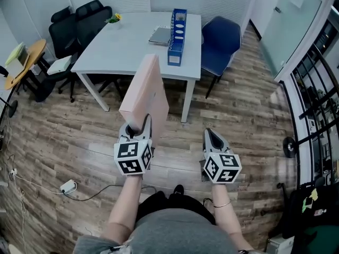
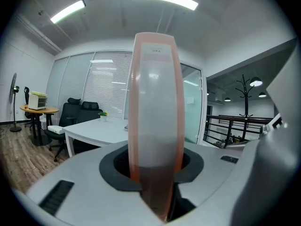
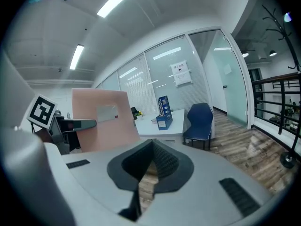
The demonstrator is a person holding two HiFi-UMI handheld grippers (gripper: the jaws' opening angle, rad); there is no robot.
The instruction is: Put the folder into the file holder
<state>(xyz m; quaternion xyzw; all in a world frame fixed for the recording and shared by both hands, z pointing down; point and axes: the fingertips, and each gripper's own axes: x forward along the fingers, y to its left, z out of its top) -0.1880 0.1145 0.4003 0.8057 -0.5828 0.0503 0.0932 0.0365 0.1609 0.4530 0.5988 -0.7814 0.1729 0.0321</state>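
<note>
Both forearms bare, held out ahead of torso, side by side, apart. Left gripper (image 1: 139, 126): jaws clamped on the lower edge of pink folder (image 1: 145, 94), which stands upright. Right gripper (image 1: 213, 136): jaws tip to tip, nothing between, pointing forward.

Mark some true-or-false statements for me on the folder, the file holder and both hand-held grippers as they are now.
1. The left hand-held gripper is clamped on the pink folder. True.
2. The folder already stands in the file holder. False: the blue file holder is on the white table, and the folder is held upright over the floor, short of the table.
3. The right hand-held gripper holds nothing. True.
4. The file holder is the only thing on the table. False: a flat grey item lies beside it, and a small plant stands near the far corner.
</note>
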